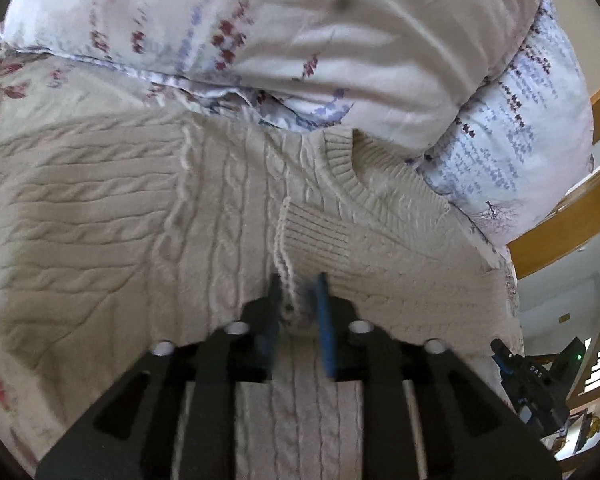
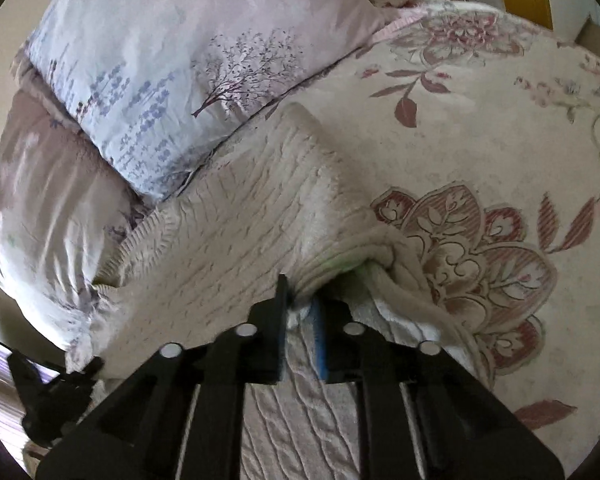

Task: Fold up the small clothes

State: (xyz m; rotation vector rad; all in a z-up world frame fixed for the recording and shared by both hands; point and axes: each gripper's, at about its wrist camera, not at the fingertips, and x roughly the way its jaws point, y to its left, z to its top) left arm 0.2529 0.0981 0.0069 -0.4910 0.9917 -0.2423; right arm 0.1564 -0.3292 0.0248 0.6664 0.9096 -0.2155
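A cream cable-knit sweater lies on the floral bedsheet, its ribbed neckline towards the pillows. A sleeve with a ribbed cuff lies folded across its body. My left gripper is shut on the cuff's edge. In the right wrist view the sweater is bunched and lifted into a fold. My right gripper is shut on that fold of sweater. The right gripper also shows in the left wrist view at the lower right.
Two printed pillows lie just beyond the sweater, touching its neckline; they also show in the right wrist view. A wooden bed frame runs along the right. The other gripper shows at the lower left of the right wrist view.
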